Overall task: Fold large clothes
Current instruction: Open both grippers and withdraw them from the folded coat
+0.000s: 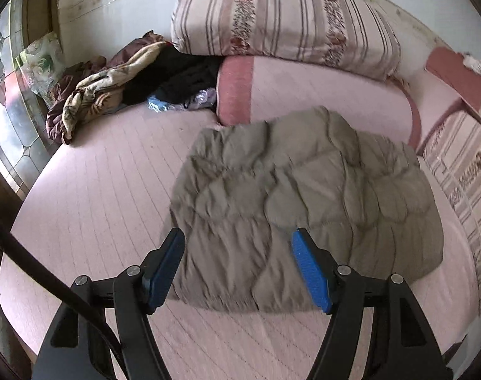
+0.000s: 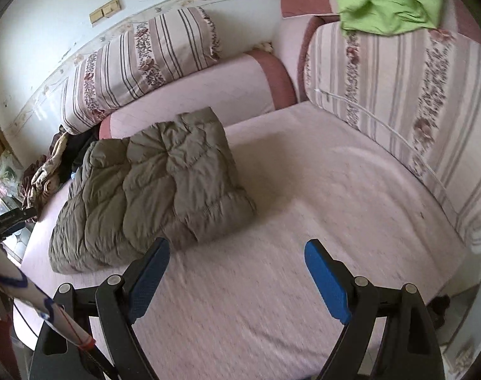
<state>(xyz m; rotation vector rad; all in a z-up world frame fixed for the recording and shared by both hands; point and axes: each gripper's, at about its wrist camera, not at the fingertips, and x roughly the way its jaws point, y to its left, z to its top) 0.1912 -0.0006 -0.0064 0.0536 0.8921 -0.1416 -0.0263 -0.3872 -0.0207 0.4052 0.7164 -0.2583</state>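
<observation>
A grey-olive quilted jacket [image 1: 303, 202] lies folded into a thick block on the pink bed sheet [image 1: 98, 190]. My left gripper [image 1: 238, 240] hangs over the jacket's near edge, jaws open, nothing between its blue pads [image 1: 310, 272]. In the right wrist view the same jacket [image 2: 155, 186] sits left of centre, its far edge against a pink bolster [image 2: 208, 88]. My right gripper [image 2: 237, 248] is open over bare sheet [image 2: 303, 190], to the right of the jacket's near corner and apart from it.
Striped floral cushions [image 1: 281, 15] and a pink bolster [image 1: 303, 88] line the back of the bed. A heap of brown, black and patterned clothes [image 1: 113, 85] lies at the far left. A green cloth [image 2: 389, 0] drapes over the right-hand cushion [image 2: 398, 95].
</observation>
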